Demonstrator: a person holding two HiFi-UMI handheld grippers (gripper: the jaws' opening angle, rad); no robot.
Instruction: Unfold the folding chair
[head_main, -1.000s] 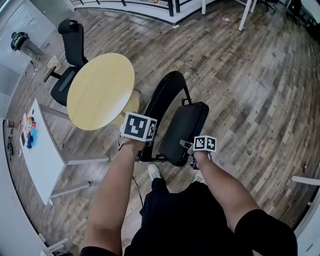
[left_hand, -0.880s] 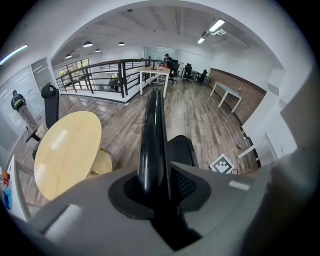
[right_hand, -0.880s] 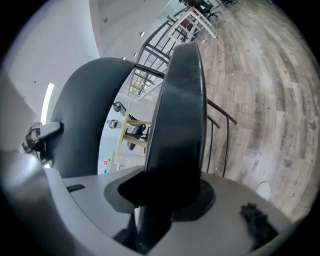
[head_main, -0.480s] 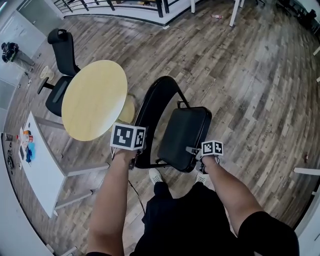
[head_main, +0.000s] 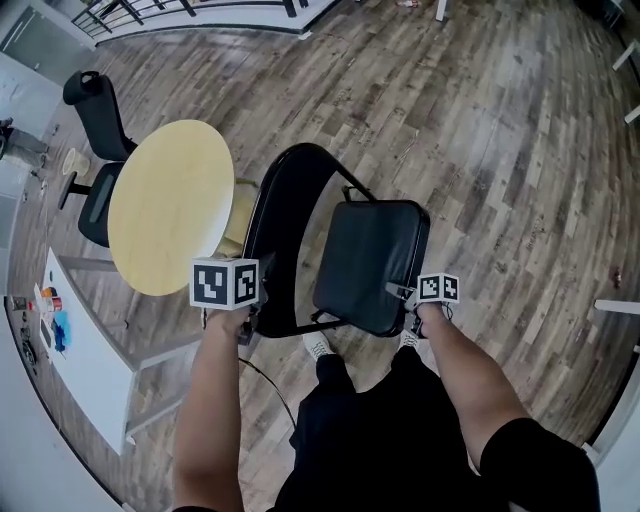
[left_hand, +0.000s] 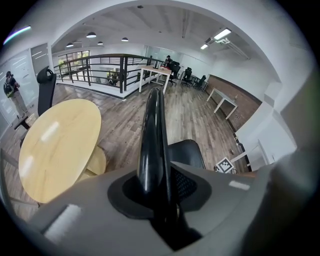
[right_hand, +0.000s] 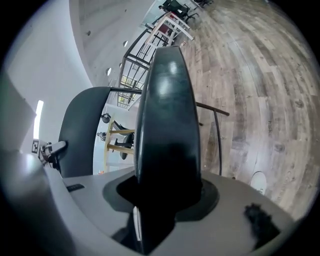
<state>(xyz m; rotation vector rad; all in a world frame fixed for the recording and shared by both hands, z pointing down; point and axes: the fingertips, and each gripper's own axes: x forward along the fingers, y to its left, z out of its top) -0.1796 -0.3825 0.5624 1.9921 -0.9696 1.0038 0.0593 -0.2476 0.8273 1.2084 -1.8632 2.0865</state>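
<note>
The black folding chair stands partly opened in front of me in the head view. Its padded seat (head_main: 370, 262) lies tilted out from the curved backrest frame (head_main: 275, 215). My left gripper (head_main: 245, 325) is shut on the near end of the frame tube (left_hand: 152, 135), which runs straight out from between the left gripper's (left_hand: 157, 192) jaws. At the seat's near right corner, my right gripper (head_main: 412, 318) is shut on the seat's edge. In the right gripper view that thick black edge (right_hand: 167, 115) fills the gap between the right gripper's (right_hand: 165, 200) jaws.
A round yellow table (head_main: 165, 205) stands just left of the chair, with a black office chair (head_main: 95, 150) behind it. A white table (head_main: 80, 340) is at the lower left. The person's shoes (head_main: 318, 347) sit under the chair. Wooden floor spreads to the right.
The seat has swung out and down from the backrest frame, so the gap between them is wider. Both grippers have sunk with the chair, the right one further out.
</note>
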